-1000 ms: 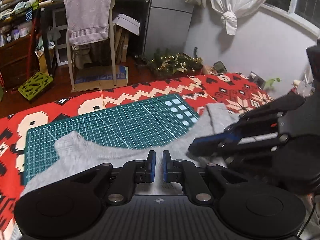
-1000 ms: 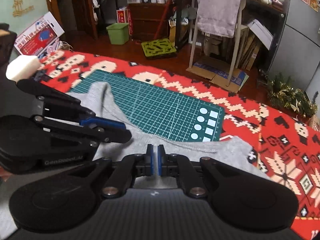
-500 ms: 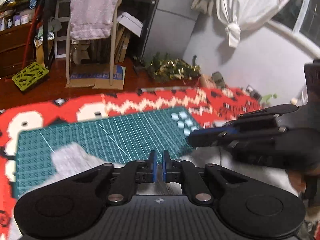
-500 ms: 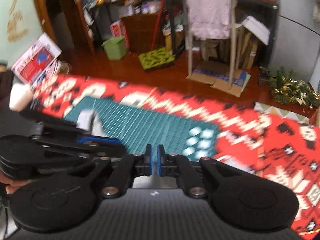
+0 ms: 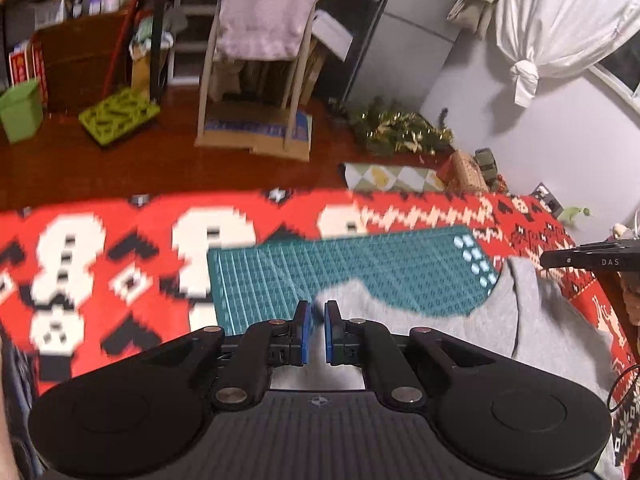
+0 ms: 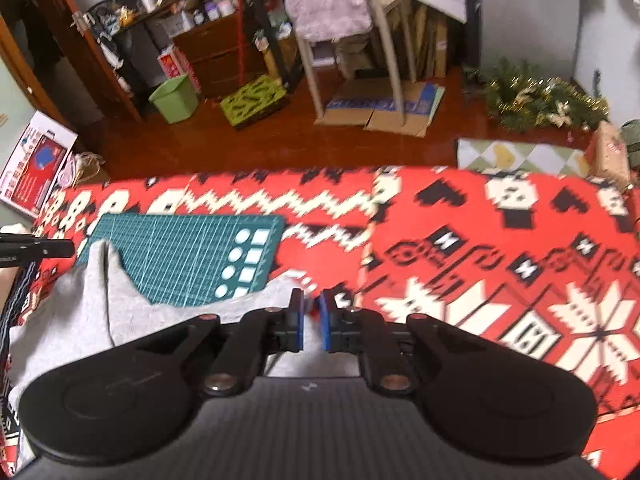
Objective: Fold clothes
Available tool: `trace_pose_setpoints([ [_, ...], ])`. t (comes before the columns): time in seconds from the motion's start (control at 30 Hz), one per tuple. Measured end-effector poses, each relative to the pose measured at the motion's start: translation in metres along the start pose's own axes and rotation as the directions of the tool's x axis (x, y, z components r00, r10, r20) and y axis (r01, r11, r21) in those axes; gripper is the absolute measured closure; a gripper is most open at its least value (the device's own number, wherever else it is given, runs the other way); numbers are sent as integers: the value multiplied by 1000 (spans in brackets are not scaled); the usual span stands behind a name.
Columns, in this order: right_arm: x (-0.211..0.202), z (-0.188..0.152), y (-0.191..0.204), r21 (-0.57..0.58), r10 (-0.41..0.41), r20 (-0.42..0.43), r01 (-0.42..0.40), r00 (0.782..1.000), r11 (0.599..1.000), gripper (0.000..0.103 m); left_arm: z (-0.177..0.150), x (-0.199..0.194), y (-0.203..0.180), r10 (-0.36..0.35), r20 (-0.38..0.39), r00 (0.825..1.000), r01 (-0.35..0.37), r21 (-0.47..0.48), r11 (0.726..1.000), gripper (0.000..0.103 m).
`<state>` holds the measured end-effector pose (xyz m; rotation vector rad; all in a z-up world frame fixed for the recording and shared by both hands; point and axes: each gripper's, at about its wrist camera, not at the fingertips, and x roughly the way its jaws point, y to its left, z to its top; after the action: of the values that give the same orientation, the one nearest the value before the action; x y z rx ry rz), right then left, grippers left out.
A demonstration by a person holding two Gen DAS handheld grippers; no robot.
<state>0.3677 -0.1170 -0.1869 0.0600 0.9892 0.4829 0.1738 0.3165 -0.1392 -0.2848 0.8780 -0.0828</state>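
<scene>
A grey garment (image 5: pixel 440 320) lies across a green cutting mat (image 5: pixel 340 272) on a red patterned blanket (image 5: pixel 120 260). My left gripper (image 5: pixel 316 332) sits at the garment's left end, its blue pads nearly together with grey cloth at their base. In the right wrist view the garment (image 6: pixel 80 320) stretches leftward from my right gripper (image 6: pixel 311 326), whose pads are likewise close together at the cloth's right end, beside the mat (image 6: pixel 188 260). The tip of each gripper shows at the edge of the other's view: the right one (image 5: pixel 588 260), the left one (image 6: pixel 36 248).
The red blanket (image 6: pixel 480 260) spreads wide to the right of the garment. Beyond its far edge is a wooden floor with a chair draped in a towel (image 5: pixel 264 12), flattened cardboard (image 6: pixel 380 112), a green bin (image 5: pixel 20 110) and a tinsel wreath (image 5: pixel 400 132).
The two grippers have moved apart, left going left and right going right, and both views have risen and tilted down. The garment now lies stretched out between them.
</scene>
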Motion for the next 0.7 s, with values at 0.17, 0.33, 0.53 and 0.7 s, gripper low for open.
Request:
trace_pose_setpoints([
  [0.17, 27, 0, 4, 11, -33, -16, 33, 999, 999, 92, -10, 17, -8, 26, -32, 999, -25, 29, 999, 97],
  [0.33, 13, -3, 0, -29, -54, -43, 53, 998, 998, 91, -13, 15, -7, 22, -24, 999, -21, 39, 999, 97],
  [0.53, 5, -10, -7, -68, -97, -83, 91, 992, 994, 92, -17, 12, -2, 21, -15, 1000, -20, 26, 999, 97],
  [0.7, 10, -3, -11, -34, -133, -32, 132, 991, 991, 92, -20, 9, -4, 24, -11, 1000, -24, 21, 999, 97],
])
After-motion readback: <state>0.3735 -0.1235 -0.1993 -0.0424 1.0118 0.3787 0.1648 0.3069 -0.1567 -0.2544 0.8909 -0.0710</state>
